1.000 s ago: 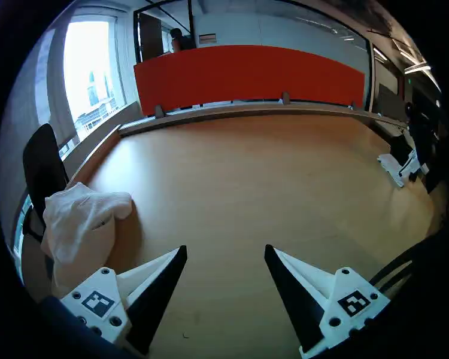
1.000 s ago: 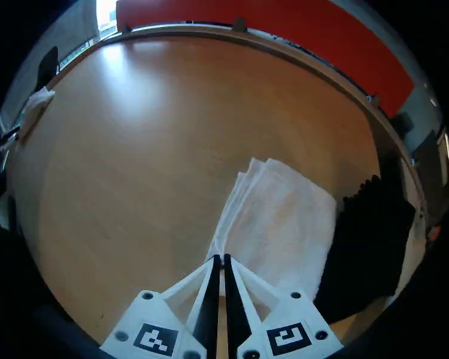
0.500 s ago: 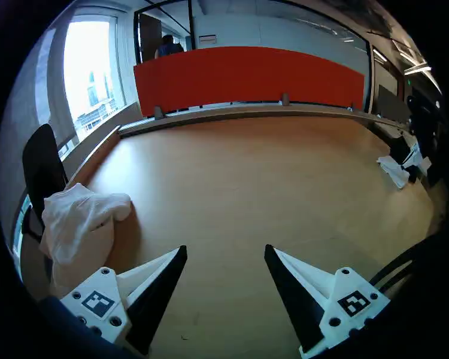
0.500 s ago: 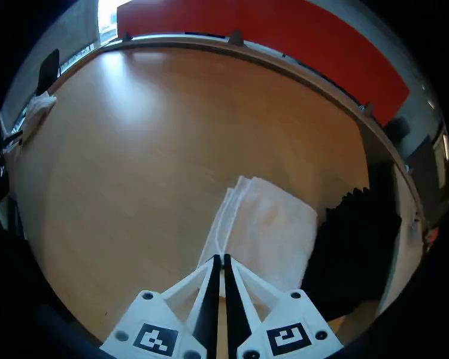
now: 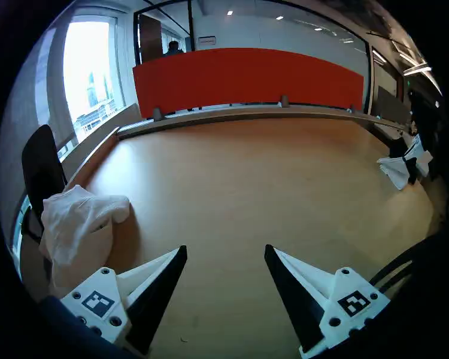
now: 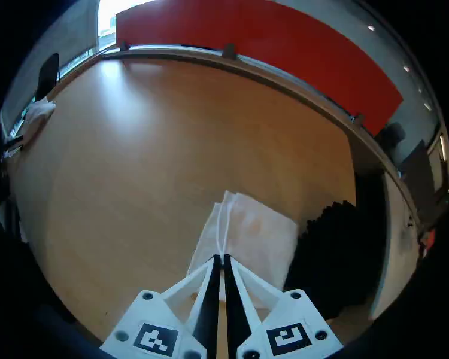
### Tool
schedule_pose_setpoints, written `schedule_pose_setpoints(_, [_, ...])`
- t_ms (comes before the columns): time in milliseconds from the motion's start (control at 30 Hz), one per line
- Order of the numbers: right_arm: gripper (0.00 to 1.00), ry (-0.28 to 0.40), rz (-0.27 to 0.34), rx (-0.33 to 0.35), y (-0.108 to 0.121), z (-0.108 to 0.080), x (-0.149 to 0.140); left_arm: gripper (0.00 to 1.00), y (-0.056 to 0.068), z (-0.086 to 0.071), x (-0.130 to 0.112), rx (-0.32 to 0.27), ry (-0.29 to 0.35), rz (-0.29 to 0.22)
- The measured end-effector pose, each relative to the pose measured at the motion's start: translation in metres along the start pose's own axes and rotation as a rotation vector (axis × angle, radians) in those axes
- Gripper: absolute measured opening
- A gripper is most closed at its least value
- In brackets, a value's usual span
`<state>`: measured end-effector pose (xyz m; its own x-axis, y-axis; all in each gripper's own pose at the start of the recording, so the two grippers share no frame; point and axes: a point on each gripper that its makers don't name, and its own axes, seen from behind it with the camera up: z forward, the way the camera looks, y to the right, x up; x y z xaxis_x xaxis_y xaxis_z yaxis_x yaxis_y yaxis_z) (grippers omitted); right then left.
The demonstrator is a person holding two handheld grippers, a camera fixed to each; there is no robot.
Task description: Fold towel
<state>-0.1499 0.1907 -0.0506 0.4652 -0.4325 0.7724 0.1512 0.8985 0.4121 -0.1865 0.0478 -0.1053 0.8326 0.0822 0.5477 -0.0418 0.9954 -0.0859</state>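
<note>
Towel (image 6: 248,236): white, folded into a flat rectangular packet, seen in the right gripper view just ahead of my right gripper (image 6: 220,263). Stacked layers show as thin parallel edges along its left side. The top face is smooth, with a faint warm tint from the wood. Far corners look square.

Right jaws are pressed nearly together, and the packet's near edge runs in between the fingertips, so I read it as pinched there. I cannot tell whether the far end rests on the table (image 6: 134,149) or hangs clear of it.

To the right of the towel, touching or overlapping its edge, sits a dark ribbed shape (image 6: 338,251); I can't make out what it is.

In the left gripper view the same towel (image 5: 397,170) shows small at the far right edge of the table, bunched, too small for detail.

My left gripper (image 5: 225,248) has its jaws spread wide with nothing between them, over bare wood well apart from the towel.

A loose heap of white cloth (image 5: 78,224) sits at the table's left edge beside a black chair (image 5: 40,164). A red partition (image 5: 248,75) runs along the far side.
</note>
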Motion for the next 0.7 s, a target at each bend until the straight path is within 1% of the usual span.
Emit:
schedule_pose_setpoints(300, [0.05, 0.0, 0.001, -0.002, 0.0001, -0.0032, -0.0015, 0.96, 0.0002, 0.0016, 0.001, -0.001, 0.0, 0.002])
schedule_pose_setpoints(700, [0.05, -0.004, 0.007, 0.01, -0.0087, 0.0036, -0.0072, 0.96, -0.0005, 0.0029, 0.0031, 0.0, -0.001, 0.008])
